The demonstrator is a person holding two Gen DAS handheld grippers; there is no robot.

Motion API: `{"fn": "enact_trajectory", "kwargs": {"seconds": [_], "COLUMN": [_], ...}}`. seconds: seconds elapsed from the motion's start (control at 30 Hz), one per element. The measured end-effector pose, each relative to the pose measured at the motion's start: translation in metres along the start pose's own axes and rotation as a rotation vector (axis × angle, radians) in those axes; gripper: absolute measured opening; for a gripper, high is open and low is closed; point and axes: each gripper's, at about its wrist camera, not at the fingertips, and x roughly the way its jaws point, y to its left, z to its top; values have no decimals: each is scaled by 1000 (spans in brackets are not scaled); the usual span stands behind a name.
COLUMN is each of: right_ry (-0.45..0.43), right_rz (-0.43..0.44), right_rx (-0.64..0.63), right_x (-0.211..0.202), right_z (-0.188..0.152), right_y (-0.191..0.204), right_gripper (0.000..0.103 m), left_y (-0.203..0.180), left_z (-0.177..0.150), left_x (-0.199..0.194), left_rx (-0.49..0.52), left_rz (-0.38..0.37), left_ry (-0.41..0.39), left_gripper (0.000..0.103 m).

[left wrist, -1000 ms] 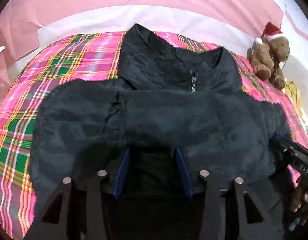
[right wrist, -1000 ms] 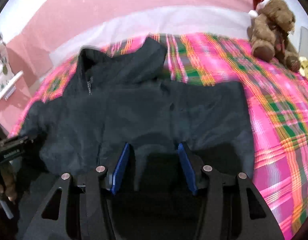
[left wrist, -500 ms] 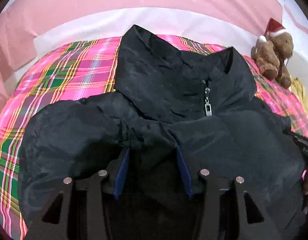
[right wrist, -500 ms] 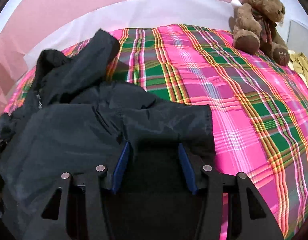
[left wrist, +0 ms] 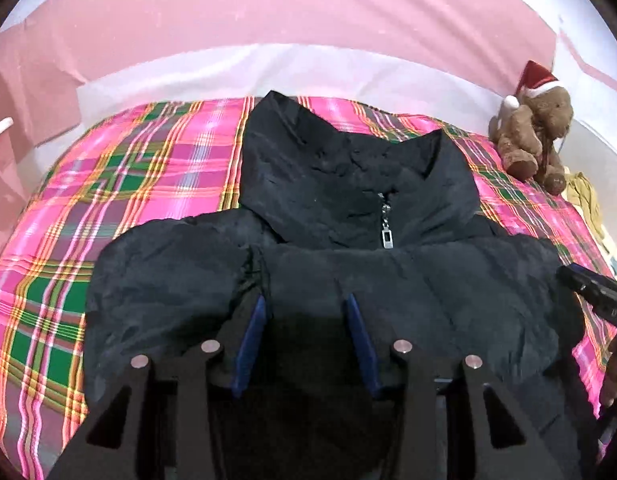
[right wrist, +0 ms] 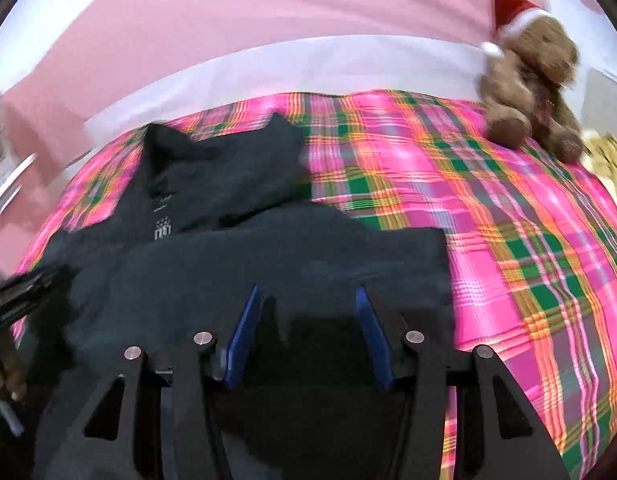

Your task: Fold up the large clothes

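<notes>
a black jacket [left wrist: 348, 280] lies across the bed [left wrist: 148, 184], collar pointing away. left tool [left wrist: 304, 308] and right tool [right wrist: 306, 300] each hold its near fold between half-open blue fingers.

- To your left of the black jacket [left wrist: 348, 280], the plaid bedspread [left wrist: 120, 208] lies open for a pass.
- On your right, a wide stretch of the plaid bedspread [right wrist: 528, 240] is free too.
- The teddy bear [right wrist: 532, 80] sits at the far right corner, with yellow cloth [left wrist: 586, 196] just beside it.
- The jacket's raised collar [left wrist: 308, 152] blocks the middle.
- Beyond the bed, a pink wall [left wrist: 288, 12] closes off the far side.
</notes>
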Motion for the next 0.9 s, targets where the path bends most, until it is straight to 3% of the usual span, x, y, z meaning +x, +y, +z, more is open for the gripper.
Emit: {"fn": "enact_trajectory", "kwargs": {"seconds": [0.1, 0.33, 0.5, 0.67, 0.9], "right_ry": [97, 93, 59, -25, -115], "right_rz": [6, -13, -19, -10, 15], "right_rx": [-30, -20, 34, 61, 90], "right_x": [32, 50, 7, -50, -118], "right_z": [-12, -19, -15, -10, -7], "right_y": [17, 17, 16, 22, 41], "right_gripper": [51, 51, 51, 52, 52], "left_y": [-2, -7, -4, -8, -11], "left_z": [-12, -17, -15, -23, -35], "left_x": [22, 34, 1, -52, -116], "left_rx": [24, 33, -11, 15, 17], "left_rz": [22, 22, 27, 16, -39], "left_ry": [61, 64, 68, 40, 0], "left_gripper": [46, 48, 45, 45, 45]}}
